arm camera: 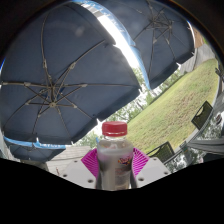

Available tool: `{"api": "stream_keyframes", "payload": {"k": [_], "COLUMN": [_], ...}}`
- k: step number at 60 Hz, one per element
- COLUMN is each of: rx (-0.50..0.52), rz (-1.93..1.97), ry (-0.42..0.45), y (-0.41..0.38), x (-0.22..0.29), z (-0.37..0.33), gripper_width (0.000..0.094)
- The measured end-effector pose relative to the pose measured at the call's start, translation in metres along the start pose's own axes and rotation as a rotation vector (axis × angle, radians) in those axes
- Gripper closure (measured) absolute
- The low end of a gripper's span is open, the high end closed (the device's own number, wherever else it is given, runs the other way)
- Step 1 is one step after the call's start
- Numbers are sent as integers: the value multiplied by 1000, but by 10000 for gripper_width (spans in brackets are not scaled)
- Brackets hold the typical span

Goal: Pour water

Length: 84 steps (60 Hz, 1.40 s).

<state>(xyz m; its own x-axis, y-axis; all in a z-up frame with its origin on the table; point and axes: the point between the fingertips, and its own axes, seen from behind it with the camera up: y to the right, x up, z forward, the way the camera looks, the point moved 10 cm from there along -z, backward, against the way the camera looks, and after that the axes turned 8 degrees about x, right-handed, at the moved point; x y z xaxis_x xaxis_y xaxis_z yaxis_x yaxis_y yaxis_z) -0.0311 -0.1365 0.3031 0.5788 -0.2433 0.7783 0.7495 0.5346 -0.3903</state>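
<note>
The gripper (115, 163) is clamping both pink pads (92, 162) on a clear water bottle (115, 152) with a red cap (115, 128), its long axis pointing straight away from the fingers toward the dark umbrellas (60, 70) overhead, not yet tipped.

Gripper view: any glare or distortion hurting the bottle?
Gripper view: strong fisheye bend and tilted horizon; bright sky glare between the umbrellas; the bottle, held between the tongs, sits in shade, its red cap legible; the lawn is sunlit.
</note>
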Motion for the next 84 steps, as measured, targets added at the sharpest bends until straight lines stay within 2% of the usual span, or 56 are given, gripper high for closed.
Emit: {"api": "stream_keyframes", "payload": {"k": [1, 7, 11, 19, 26, 27, 31, 32, 33, 36, 43, 51, 58, 64, 84], "rx": [-13, -120, -184, -275, -354, -354, -355, -340, -334, -326, -326, -333, -358, -383, -272], "rz": [-68, -375, -517, -603, -517, -515, -490, -495, -506, -511, -490, -462, -458, -476, -474], "ry": [2, -48, -153, -400, -480, -495, -523, -516, -513, -527, -501, -542, -588, -601, -633], "y": [3, 55, 94, 175, 220, 228, 234, 230, 233, 231, 237, 235, 233, 225, 106], "x": [27, 37, 23, -41, -56, -75, -79, -65, -85, -74, -75, -78, -71, -60, -24], "z": [-2, -13, -24, -49, -59, -67, -69, -70, -71, -73, -70, -72, -79, -91, -172], "gripper_width": [542, 539, 540, 540, 539, 538, 539, 538, 539, 537, 519, 395, 94, 102, 101]}}
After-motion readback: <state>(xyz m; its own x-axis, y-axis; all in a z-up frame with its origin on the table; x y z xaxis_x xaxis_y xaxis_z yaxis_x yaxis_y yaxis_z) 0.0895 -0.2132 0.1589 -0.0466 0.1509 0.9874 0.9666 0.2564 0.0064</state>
